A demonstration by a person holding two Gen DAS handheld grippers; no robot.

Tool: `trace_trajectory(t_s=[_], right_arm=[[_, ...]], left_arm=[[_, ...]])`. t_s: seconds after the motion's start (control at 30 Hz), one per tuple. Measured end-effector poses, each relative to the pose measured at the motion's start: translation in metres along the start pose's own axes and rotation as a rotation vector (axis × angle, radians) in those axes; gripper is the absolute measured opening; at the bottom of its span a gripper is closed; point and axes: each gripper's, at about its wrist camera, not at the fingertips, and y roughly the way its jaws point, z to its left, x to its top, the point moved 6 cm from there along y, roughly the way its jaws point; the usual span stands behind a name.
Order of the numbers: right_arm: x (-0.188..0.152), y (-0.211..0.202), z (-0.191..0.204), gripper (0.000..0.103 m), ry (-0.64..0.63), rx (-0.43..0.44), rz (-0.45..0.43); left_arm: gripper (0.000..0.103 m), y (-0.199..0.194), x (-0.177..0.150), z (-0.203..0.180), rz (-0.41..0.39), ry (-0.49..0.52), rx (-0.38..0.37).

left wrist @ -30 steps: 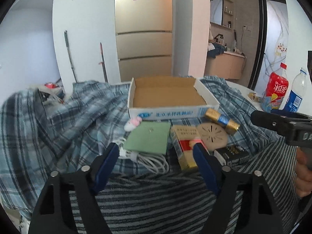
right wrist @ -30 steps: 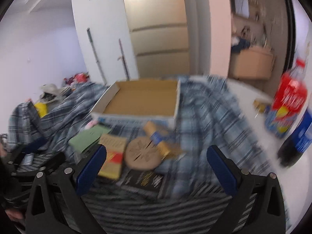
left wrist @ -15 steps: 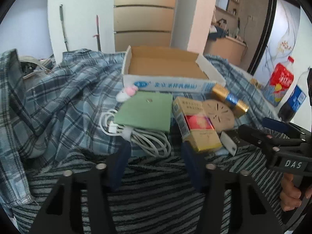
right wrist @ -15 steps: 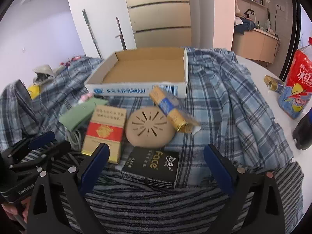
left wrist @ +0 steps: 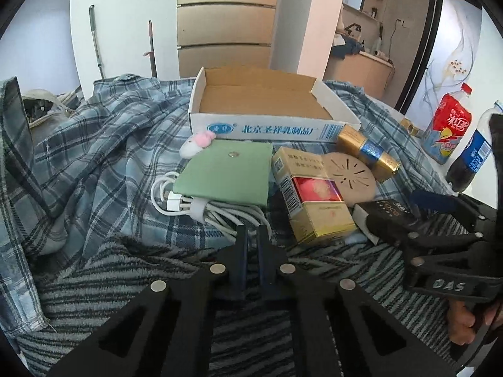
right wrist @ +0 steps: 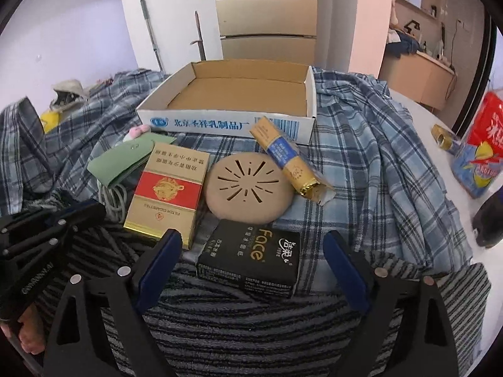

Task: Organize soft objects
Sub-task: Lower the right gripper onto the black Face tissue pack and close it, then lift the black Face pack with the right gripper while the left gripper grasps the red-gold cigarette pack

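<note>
A striped grey cloth (left wrist: 132, 270) lies at the table's near edge, over a blue plaid shirt (left wrist: 94, 144). My left gripper (left wrist: 251, 235) is nearly shut at the striped cloth's far edge, just before a coiled white cable (left wrist: 220, 210); I cannot tell whether cloth is pinched. My right gripper (right wrist: 251, 251) is open, its fingers either side of a black "Face" tissue pack (right wrist: 251, 257). The striped cloth (right wrist: 251, 330) and plaid shirt (right wrist: 377, 144) show in the right wrist view too.
An open empty cardboard box (left wrist: 267, 106) stands behind. Before it lie a green pouch (left wrist: 226, 172), a gold-red cigarette carton (right wrist: 166, 194), a tan round disc (right wrist: 248, 188) and a gold-blue packet (right wrist: 286, 157). Drink bottles (left wrist: 449, 128) stand at the right.
My left gripper has closed from wide open to nearly shut and moved in over the striped cloth's edge. My right gripper has moved closer, now straddling the black tissue pack.
</note>
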Motion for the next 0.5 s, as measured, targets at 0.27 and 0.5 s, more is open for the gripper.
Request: trace_trajectory(t_s=[0.27, 0.5], right_arm=[[-0.008, 0.006, -0.007, 0.064, 0.060, 0.024, 0.064], [-0.006, -0.017, -0.013, 0.063, 0.043, 0.042, 0.027]], left_arm=[[0.005, -0.015, 0.003, -0.004, -0.050, 0.020, -0.018], [0.007, -0.034, 0.008, -0.010, -0.085, 0.032, 0.013]])
